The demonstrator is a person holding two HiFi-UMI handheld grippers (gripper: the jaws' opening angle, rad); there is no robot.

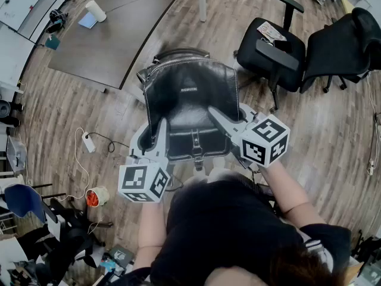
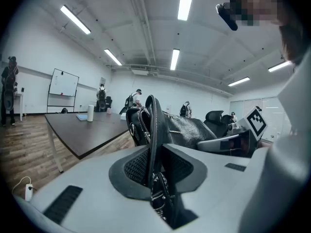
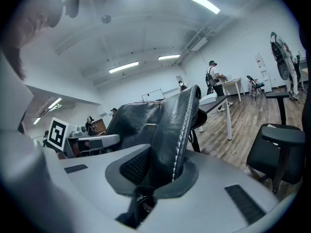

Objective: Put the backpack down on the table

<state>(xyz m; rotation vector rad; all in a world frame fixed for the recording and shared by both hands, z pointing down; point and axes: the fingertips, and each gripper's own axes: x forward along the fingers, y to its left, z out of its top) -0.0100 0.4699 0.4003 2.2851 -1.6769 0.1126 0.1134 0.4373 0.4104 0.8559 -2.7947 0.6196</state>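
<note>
A black leather backpack (image 1: 189,109) hangs in the air over the wooden floor, in front of the person. My left gripper (image 1: 158,127) is shut on its left side, and in the left gripper view a stitched edge with a zip (image 2: 151,130) runs between the pads of the left gripper (image 2: 155,165). My right gripper (image 1: 218,114) is shut on the right side; in the right gripper view the right gripper (image 3: 158,171) pinches a thick leather fold (image 3: 176,125). The dark brown table (image 1: 128,31) lies beyond the backpack, up and to the left.
A white cylinder (image 1: 95,10) and a blue flat item (image 1: 88,21) stand on the table's far left end. Two black office chairs (image 1: 275,47) (image 1: 340,45) are to the right. A power strip (image 1: 88,142) with a cable lies on the floor at left. People stand far off (image 3: 213,76).
</note>
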